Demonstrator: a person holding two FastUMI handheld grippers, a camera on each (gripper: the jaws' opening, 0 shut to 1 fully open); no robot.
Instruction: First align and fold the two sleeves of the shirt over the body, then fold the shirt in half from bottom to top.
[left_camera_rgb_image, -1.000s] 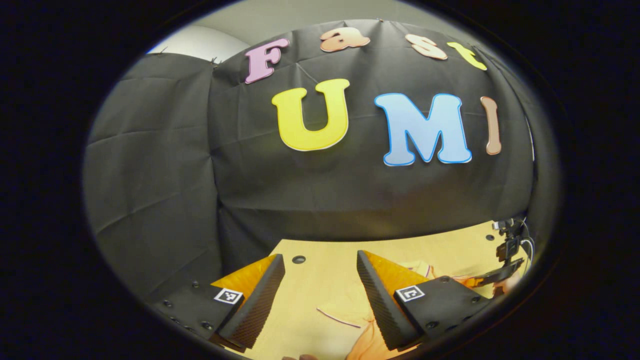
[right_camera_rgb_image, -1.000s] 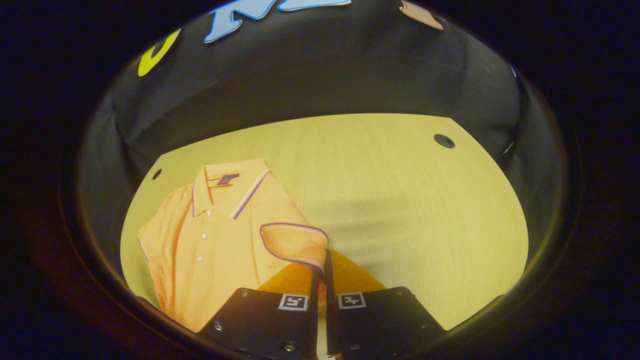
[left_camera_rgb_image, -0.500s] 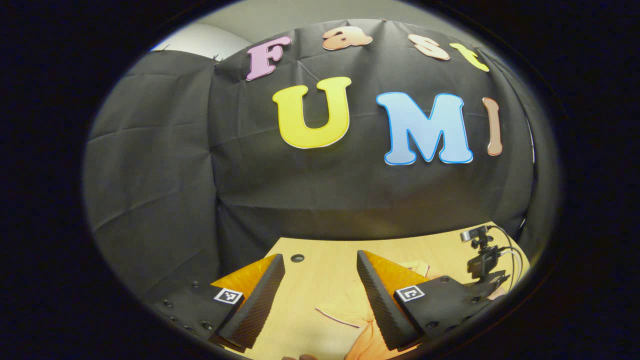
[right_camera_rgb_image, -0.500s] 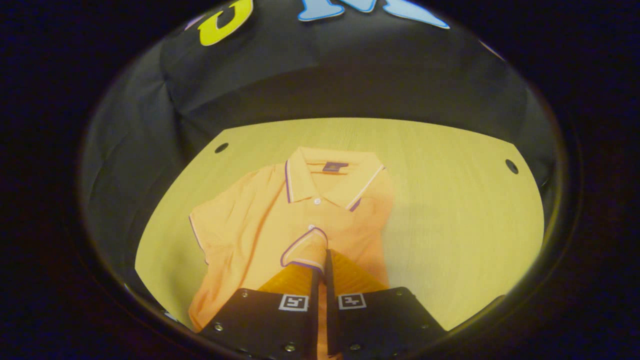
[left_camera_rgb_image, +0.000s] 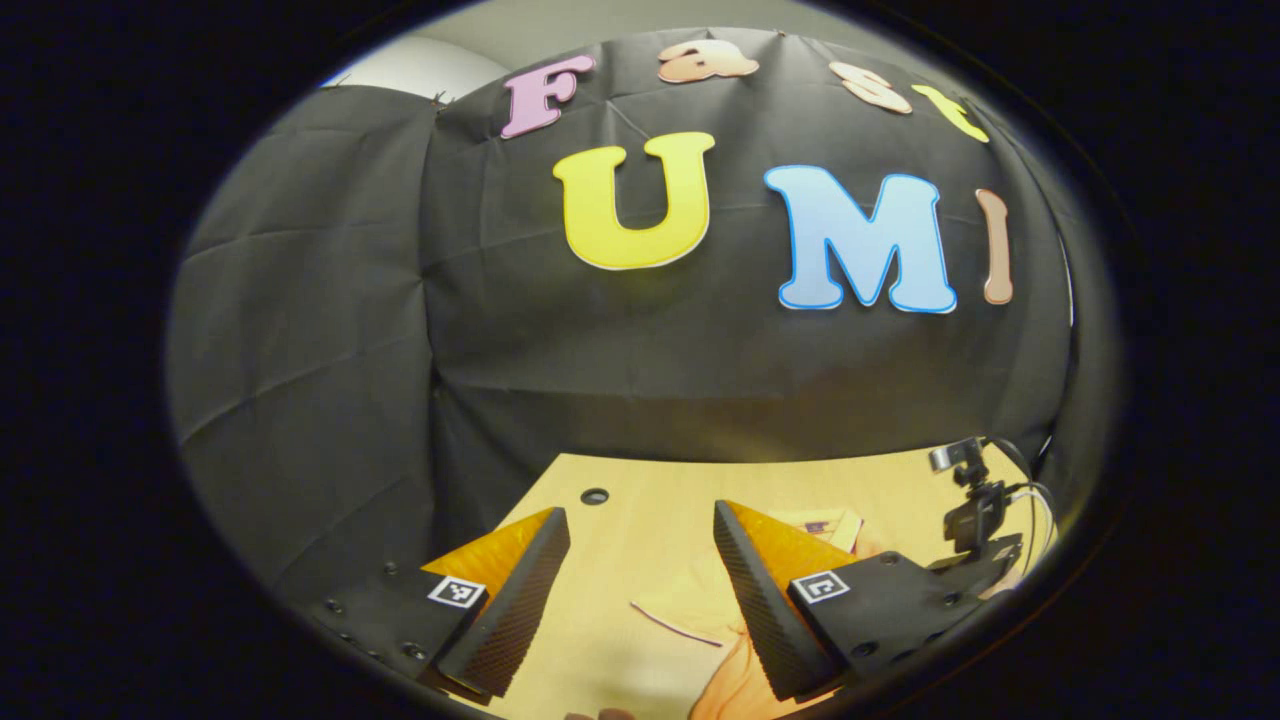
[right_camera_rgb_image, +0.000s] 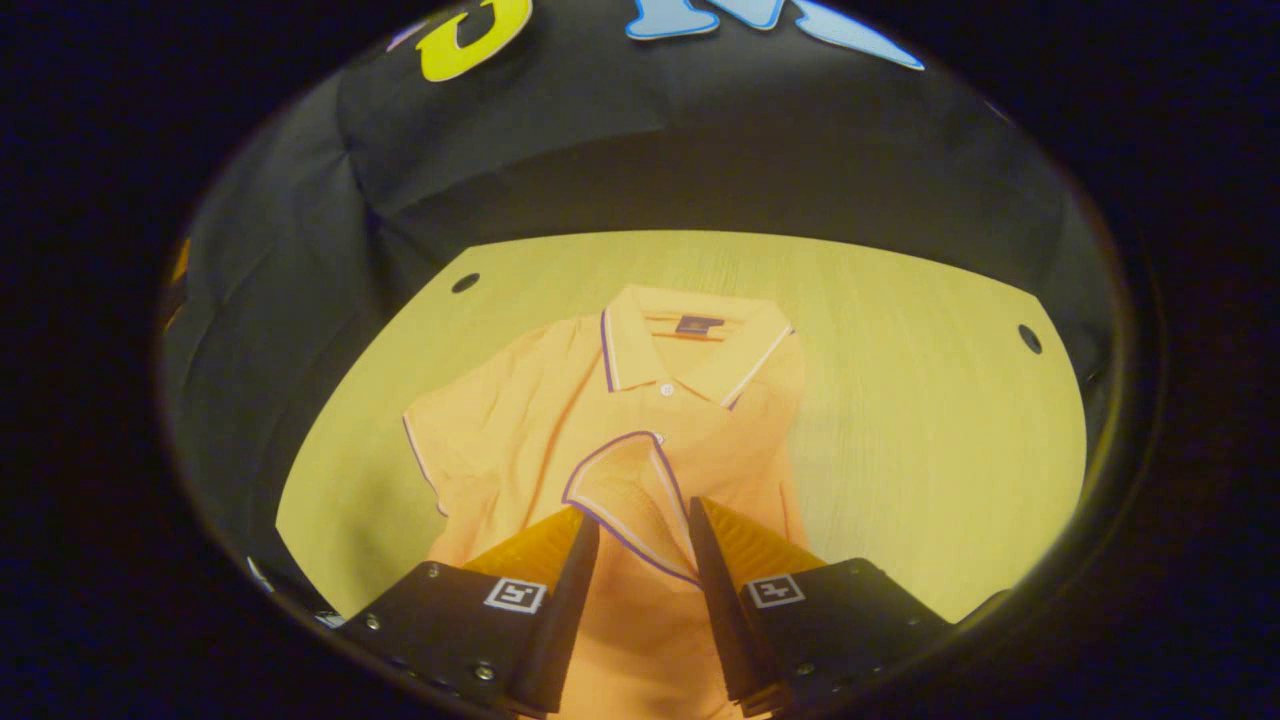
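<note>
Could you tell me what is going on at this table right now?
A person with a gripper in each hand is folding an orange polo shirt on a wooden table. One sleeve lies folded over the body, and the right gripper hangs open over it. The other sleeve is spread out. The left gripper is open near the table edge.

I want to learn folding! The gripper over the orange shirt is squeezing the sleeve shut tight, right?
Not quite. In the right gripper view the right gripper over the orange shirt has its jaws open, and the sleeve lies loose between them, folded over the body.
</note>
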